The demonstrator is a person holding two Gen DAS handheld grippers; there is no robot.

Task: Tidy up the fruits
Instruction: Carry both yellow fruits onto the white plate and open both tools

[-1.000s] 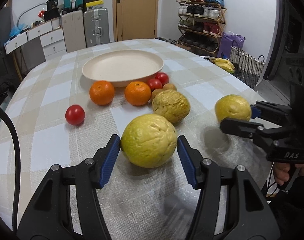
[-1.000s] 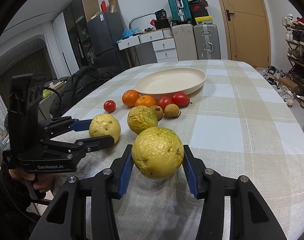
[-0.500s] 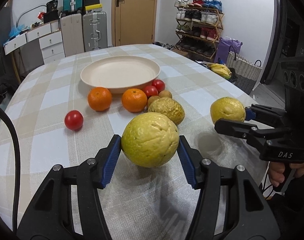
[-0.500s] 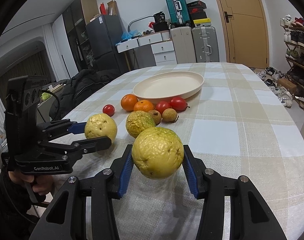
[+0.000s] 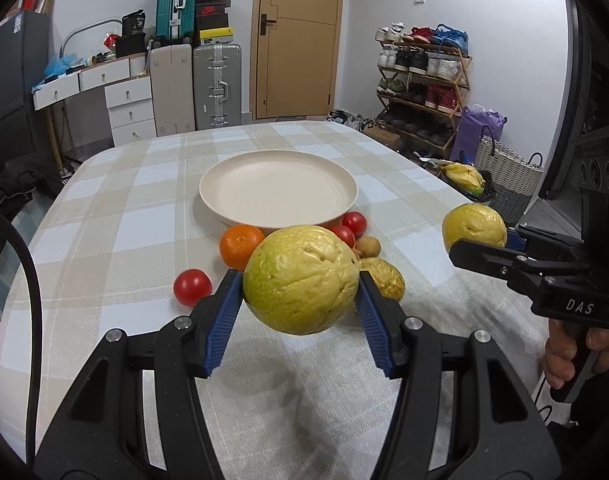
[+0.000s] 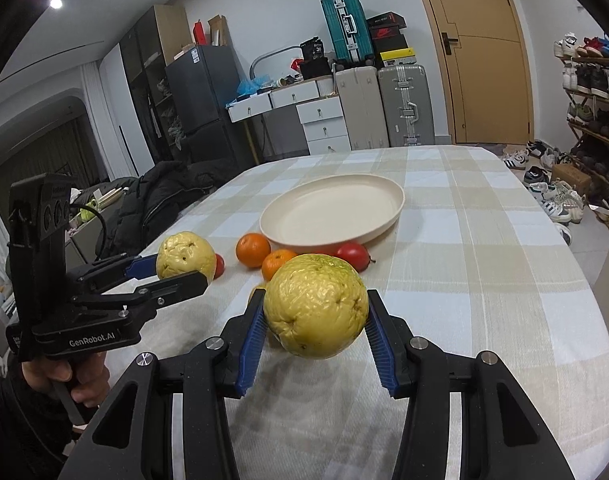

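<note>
My left gripper is shut on a large yellow guava and holds it above the checked tablecloth. My right gripper is shut on a second yellow guava, also lifted. Each gripper shows in the other view: the right one with its guava, the left one with its guava. A cream plate stands empty at the table's middle. In front of it lie an orange, cherry tomatoes, a small brown fruit and a wrinkled yellow fruit.
The table's right edge is close to my right gripper. A shoe rack, a purple bag and a basket stand on the floor at the right. Suitcases and drawers stand behind the table. A dark coat lies on a seat at the left.
Both grippers have risen with their guavas, lifting them off the cloth. The views have tilted up and show more of the room.
</note>
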